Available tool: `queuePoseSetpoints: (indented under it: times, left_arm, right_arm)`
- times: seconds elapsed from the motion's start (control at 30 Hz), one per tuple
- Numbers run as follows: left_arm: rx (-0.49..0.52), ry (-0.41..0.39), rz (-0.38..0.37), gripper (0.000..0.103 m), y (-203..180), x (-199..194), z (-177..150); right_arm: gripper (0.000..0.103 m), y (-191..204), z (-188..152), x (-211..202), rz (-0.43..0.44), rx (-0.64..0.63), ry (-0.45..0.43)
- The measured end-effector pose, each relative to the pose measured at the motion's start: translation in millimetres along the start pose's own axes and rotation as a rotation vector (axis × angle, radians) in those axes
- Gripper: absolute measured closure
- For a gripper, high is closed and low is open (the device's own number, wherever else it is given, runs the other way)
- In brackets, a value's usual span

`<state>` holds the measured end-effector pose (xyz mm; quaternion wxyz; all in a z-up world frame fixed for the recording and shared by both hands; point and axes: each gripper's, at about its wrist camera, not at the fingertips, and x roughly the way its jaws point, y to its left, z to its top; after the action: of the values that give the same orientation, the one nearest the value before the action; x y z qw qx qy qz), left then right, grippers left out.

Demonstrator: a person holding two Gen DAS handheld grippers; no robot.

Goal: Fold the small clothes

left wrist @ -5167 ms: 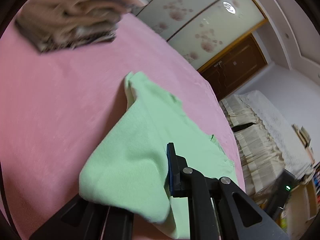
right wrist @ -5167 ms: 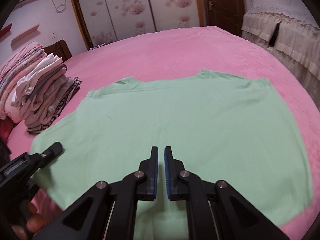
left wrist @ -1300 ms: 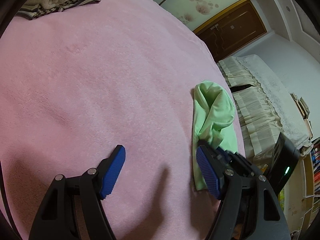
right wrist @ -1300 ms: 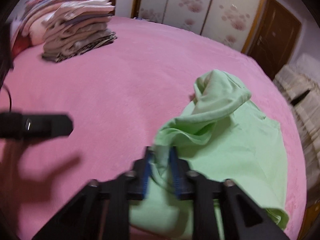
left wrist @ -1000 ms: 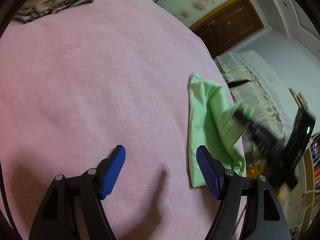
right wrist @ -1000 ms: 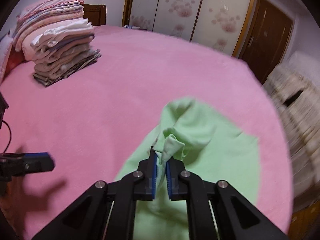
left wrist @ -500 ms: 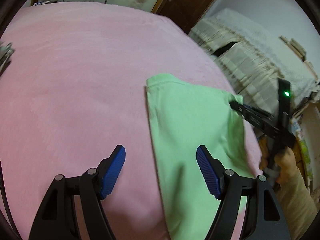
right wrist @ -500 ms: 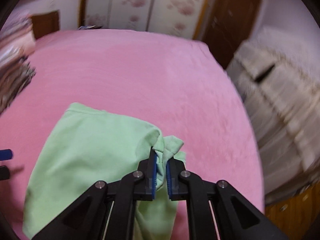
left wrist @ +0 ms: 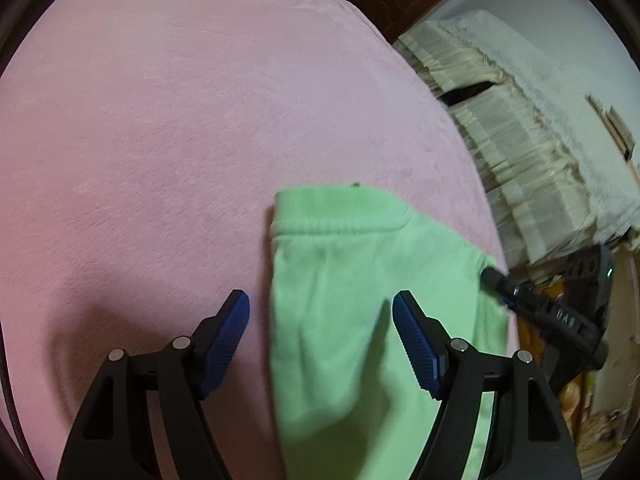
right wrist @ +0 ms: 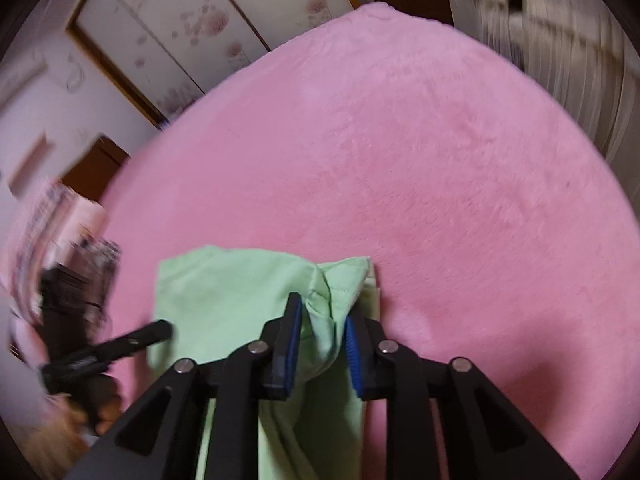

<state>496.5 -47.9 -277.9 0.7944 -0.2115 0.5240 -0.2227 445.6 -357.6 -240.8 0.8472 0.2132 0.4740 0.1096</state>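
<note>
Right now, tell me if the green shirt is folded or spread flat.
Folded: the green shirt lies as a narrow doubled panel on the pink bed, collar at its far end.

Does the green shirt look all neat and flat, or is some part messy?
Mostly flat. The shirt lies folded on the pink blanket, but one corner is bunched up and puckered where it sits between the right gripper fingers. That is the only messy part. The left gripper is open over the shirt.
</note>
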Motion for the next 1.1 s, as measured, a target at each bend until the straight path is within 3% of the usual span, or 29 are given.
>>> queuePoseSetpoints:
  times: [0.07, 0.1, 0.17, 0.27, 0.3, 0.33, 0.37, 0.47, 0.57, 0.6, 0.63, 0.7, 0.77, 0.97, 1.1]
  left_arm:
    - [-0.023, -0.010, -0.006, 0.037, 1, 2, 3]
    - [-0.023, -0.012, -0.002, 0.050, 0, 6, 5]
    - [-0.005, -0.005, 0.020, 0.061, -5, 12, 8]
    - [0.047, -0.019, 0.074, 0.074, -18, 17, 10]
    - [0.057, -0.020, 0.087, 0.077, -20, 18, 11]
    - [0.067, -0.027, 0.106, 0.079, -23, 18, 11]
    - [0.074, -0.032, 0.122, 0.083, -24, 17, 12]
    - [0.074, -0.029, 0.132, 0.083, -24, 18, 13]
    - [0.100, -0.028, 0.163, 0.079, -25, 22, 10]
    - [0.102, -0.031, 0.165, 0.076, -25, 20, 9]
    - [0.097, -0.027, 0.166, 0.073, -25, 18, 9]
    - [0.082, -0.014, 0.159, 0.057, -28, 9, 7]
    - [0.089, -0.029, 0.178, 0.050, -30, -5, 1]
    - [0.179, -0.074, 0.175, 0.049, -43, -71, -60]
    - [0.127, -0.062, 0.125, 0.049, -37, -104, -114]
  right_arm:
    - [0.076, 1, -1, -2, 0.015, -0.002, 0.010]
    - [0.075, 3, -3, -4, 0.016, -0.012, 0.016]
    - [0.070, 14, -10, -6, 0.004, -0.052, 0.024]
    - [0.070, 23, -12, -2, -0.083, -0.113, 0.044]
    - [0.071, 25, -13, 0, -0.110, -0.127, 0.050]
    - [0.091, 27, -14, 1, -0.149, -0.141, 0.051]
    - [0.096, 28, -16, 0, -0.173, -0.154, 0.058]
    - [0.096, 21, -15, -9, -0.178, -0.137, 0.070]
    - [0.096, 12, -18, -10, -0.241, -0.124, 0.076]
    - [0.095, 7, -20, -11, -0.256, -0.101, 0.078]
    - [0.093, 3, -18, -16, -0.240, -0.076, 0.070]
    - [0.089, 1, -24, -35, -0.192, -0.040, 0.039]
    - [0.082, 6, -36, -57, -0.157, -0.047, 0.009]
    - [0.082, 35, -107, -126, -0.149, -0.140, -0.046]
    - [0.082, 39, -159, -149, -0.147, -0.151, -0.044]
